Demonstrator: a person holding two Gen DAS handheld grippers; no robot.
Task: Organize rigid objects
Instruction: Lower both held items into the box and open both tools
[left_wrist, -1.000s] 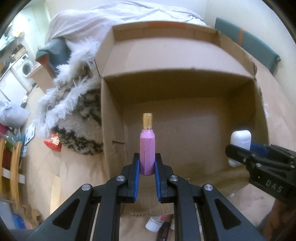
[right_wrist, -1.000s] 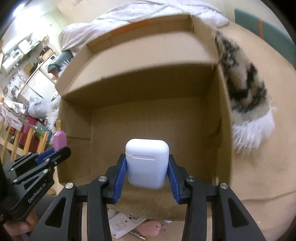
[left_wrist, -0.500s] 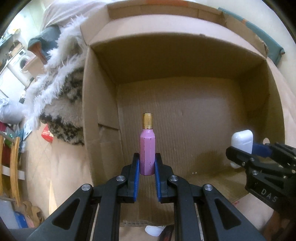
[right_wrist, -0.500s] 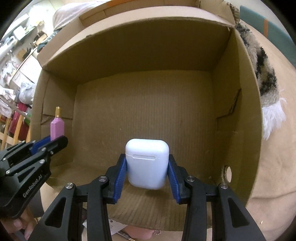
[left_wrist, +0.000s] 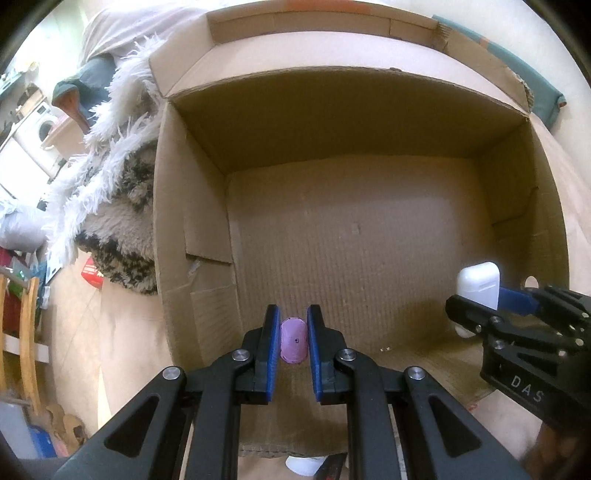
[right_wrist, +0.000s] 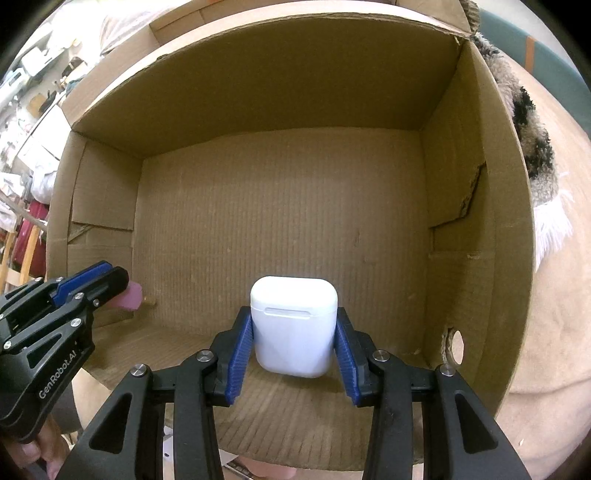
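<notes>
Two things are being carried over an open cardboard box (left_wrist: 192, 206), one in each gripper. The left gripper (left_wrist: 293, 343) is clamped tight on a small pink bottle (left_wrist: 293, 341); from its own camera only a rounded pink end with a tiny dark mark shows between the blue pads, so the bottle points away along the fingers. In the right wrist view the same bottle (right_wrist: 130, 295) sticks out past the left gripper (right_wrist: 110, 280) at the near left of the box, its tip low by the floor of the box, though whether it touches is not clear. The right gripper (right_wrist: 294, 332) grips a white earbud case (right_wrist: 294, 325), smooth and glossy, rounded at the corners, with a lid seam and a shallow slot on the face toward the camera; the ribbed blue pads press on both its sides. In the left wrist view that case (left_wrist: 478, 284) stands up from the right gripper (left_wrist: 491, 299) at the near right of the box.

Inside, the box is bare corrugated brown, flaps folded out, with a round hole (right_wrist: 456, 341) in the near right wall. It sits on a tan cloth-covered surface (right_wrist: 554, 369). A shaggy white and speckled fur throw (left_wrist: 110, 177) lies against its left side. Far left, a washing machine (left_wrist: 44, 129) and cluttered shelves are visible.
</notes>
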